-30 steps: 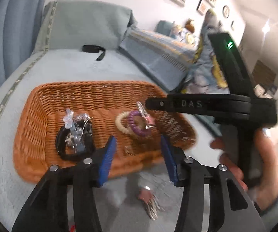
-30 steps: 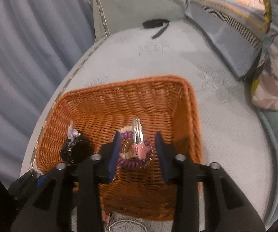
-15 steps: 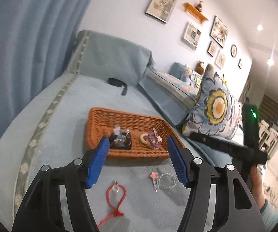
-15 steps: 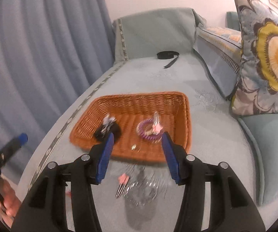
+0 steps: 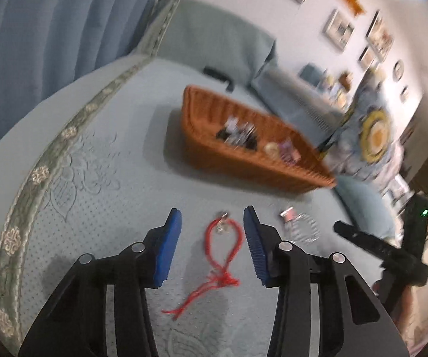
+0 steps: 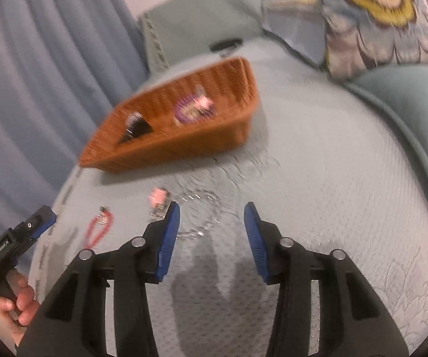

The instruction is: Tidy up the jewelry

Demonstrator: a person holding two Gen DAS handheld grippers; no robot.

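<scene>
While its jaws close, the left hand-held gripper [image 5: 212,232] straddles the red cord bracelet [image 5: 218,255].

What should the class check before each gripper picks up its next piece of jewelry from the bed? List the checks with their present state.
1. Left gripper lined up on the red cord: ok, cord lies between the jaws, which have just been closing.
2. Left pads pressing the cord: not ok, gaps show on both sides.
3. Right gripper over the clear bracelet: ok, bracelet is partly between the jaws, which have just been closing.
4. Right gripper holding anything: not ok, nothing held yet.
5. Pink clip clear of the right gripper: cannot tell, blurred.
6. Basket has room: ok.
</scene>
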